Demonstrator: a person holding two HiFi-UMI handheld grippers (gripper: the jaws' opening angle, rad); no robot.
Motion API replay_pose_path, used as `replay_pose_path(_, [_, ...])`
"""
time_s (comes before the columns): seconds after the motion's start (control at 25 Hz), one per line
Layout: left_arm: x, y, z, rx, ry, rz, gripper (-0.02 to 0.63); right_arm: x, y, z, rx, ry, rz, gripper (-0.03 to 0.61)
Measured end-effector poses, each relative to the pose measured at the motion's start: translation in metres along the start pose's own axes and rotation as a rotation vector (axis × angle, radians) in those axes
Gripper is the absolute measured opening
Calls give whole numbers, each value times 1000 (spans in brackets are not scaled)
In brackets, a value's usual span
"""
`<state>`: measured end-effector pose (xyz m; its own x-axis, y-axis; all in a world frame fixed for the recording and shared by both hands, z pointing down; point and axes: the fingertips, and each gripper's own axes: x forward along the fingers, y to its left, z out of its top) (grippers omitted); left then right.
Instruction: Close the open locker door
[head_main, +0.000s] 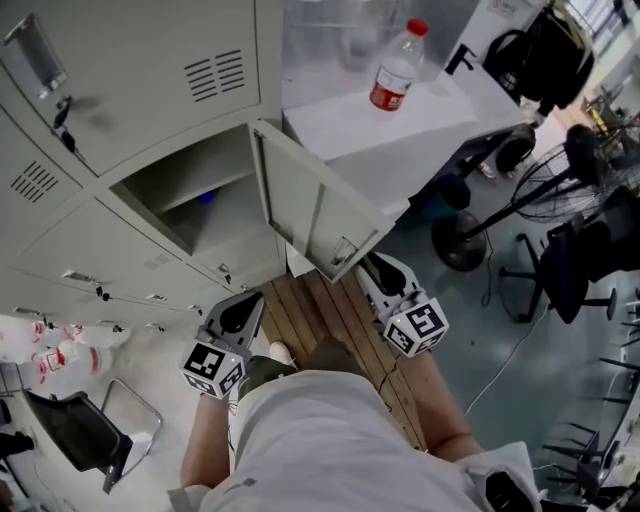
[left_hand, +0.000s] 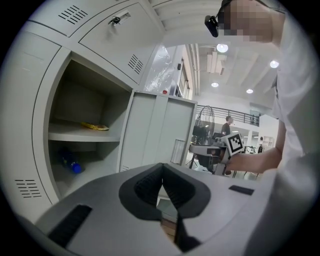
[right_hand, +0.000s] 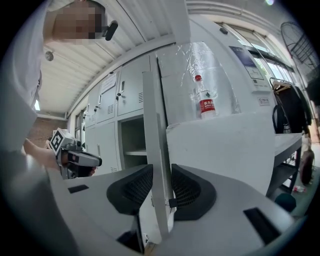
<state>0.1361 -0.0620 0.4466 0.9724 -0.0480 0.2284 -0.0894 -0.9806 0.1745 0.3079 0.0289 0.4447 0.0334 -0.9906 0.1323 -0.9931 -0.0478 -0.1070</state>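
Risk: grey metal locker door (head_main: 310, 205) hangs swung out from open compartment (head_main: 190, 172), free edge straddled by right gripper (right_hand: 161, 187), jaws wide, pads unpressed. Edge could be jammed or door twisted if shoved askew. Left gripper (head_main: 240, 305) is kept closed, empty.

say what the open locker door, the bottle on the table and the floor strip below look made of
Locker door: likely painted sheet metal, matte light grey; the panel is thin with folded edges.
Bottle: probably clear plastic; the body is see-through, with a red cap and a red label.
Floor planks: seem to be wood, brown with lengthwise seams and a dull finish, though they could be laminate.
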Motion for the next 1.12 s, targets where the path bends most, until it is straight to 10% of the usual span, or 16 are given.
replay_pose_path(1.12, [-100,-30,-41,-120,-71,436,3,26,112,-9,-6,28,414,75])
